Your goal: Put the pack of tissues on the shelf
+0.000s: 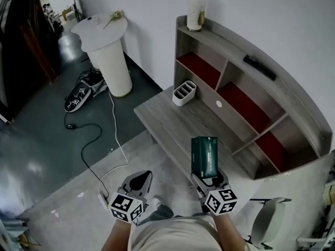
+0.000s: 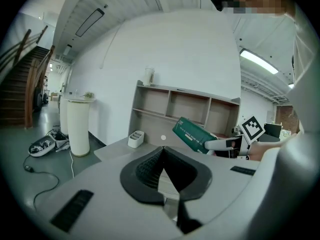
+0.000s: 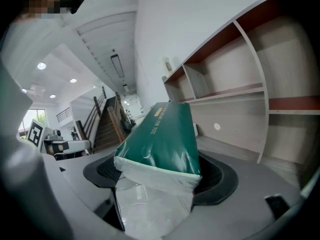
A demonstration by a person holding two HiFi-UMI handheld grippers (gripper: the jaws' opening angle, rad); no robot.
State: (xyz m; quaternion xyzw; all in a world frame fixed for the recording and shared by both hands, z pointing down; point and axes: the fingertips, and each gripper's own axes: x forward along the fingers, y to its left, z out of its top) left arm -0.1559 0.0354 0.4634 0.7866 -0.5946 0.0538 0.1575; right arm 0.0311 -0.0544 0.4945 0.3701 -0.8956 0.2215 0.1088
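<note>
The dark green pack of tissues [image 1: 204, 155] sticks out forward from my right gripper [image 1: 208, 179], which is shut on its near end, above the front edge of the grey desk [image 1: 172, 122]. In the right gripper view the pack [image 3: 162, 141] fills the middle, its white end between the jaws. The left gripper view shows the pack [image 2: 192, 134] held out to the right. My left gripper [image 1: 140, 182] hangs lower left, off the desk, jaws shut with nothing in them. The wooden shelf [image 1: 246, 82] with red-floored compartments stands at the desk's back.
A white divided organizer [image 1: 183, 93] sits on the desk near the shelf's left end. A white jar [image 1: 195, 12] and a black remote [image 1: 259, 67] rest on the shelf top. A white round pedestal [image 1: 108, 51], cables and a device [image 1: 84, 90] are on the floor left.
</note>
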